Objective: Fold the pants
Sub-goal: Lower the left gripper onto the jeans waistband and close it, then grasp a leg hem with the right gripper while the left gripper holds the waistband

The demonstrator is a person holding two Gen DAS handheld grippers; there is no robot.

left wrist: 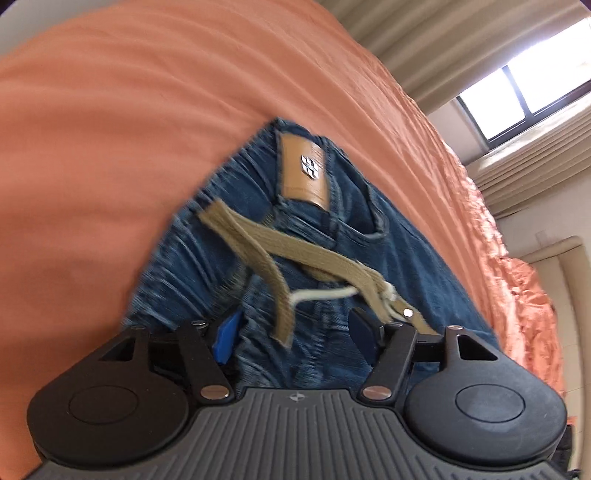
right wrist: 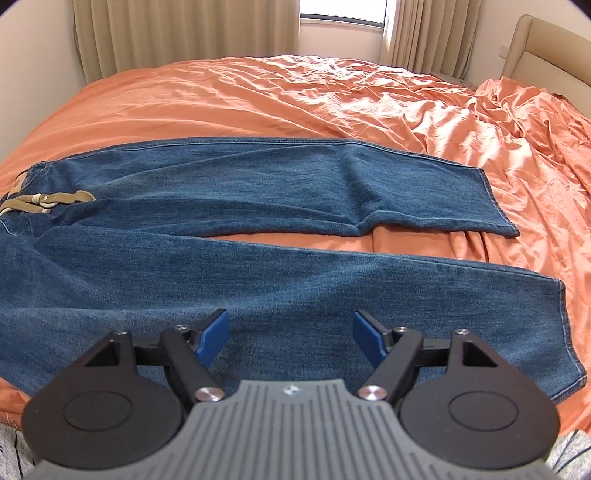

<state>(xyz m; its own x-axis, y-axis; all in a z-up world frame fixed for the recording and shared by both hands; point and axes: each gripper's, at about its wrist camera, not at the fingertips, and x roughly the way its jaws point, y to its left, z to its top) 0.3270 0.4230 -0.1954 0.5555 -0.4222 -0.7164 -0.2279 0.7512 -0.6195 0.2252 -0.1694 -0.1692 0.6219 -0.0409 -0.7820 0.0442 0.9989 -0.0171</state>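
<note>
We see the jeans [right wrist: 236,221] spread flat on the orange sheet [right wrist: 332,96] of a bed, both legs extended side by side toward the right of the right wrist view. A narrow strip of sheet shows between the two legs. The far leg ends in a hem [right wrist: 498,203] near rumpled bedding; the near leg ends in a hem [right wrist: 565,332] closer to the camera.

The right gripper [right wrist: 291,334] hovers above the near leg. Its jaws stand wide apart, with nothing between the blue pads [right wrist: 214,336]. We cannot tell whether the pads touch the denim.

The left gripper [left wrist: 291,334] is positioned at the waist end of the jeans [left wrist: 388,240]. Its jaws are also wide apart and hold nothing. This view is motion-blurred. A tan belt [left wrist: 295,254] lies loose across the waistband, with a white cord [left wrist: 325,293] beside it. A tan leather patch [left wrist: 304,170] sits on the waistband beyond the belt. In the right wrist view, the belt [right wrist: 48,201] appears at the far left edge.

Curtains [right wrist: 184,33] and a window [right wrist: 343,11] stand behind the bed. A beige headboard [right wrist: 546,48] is at the right.
</note>
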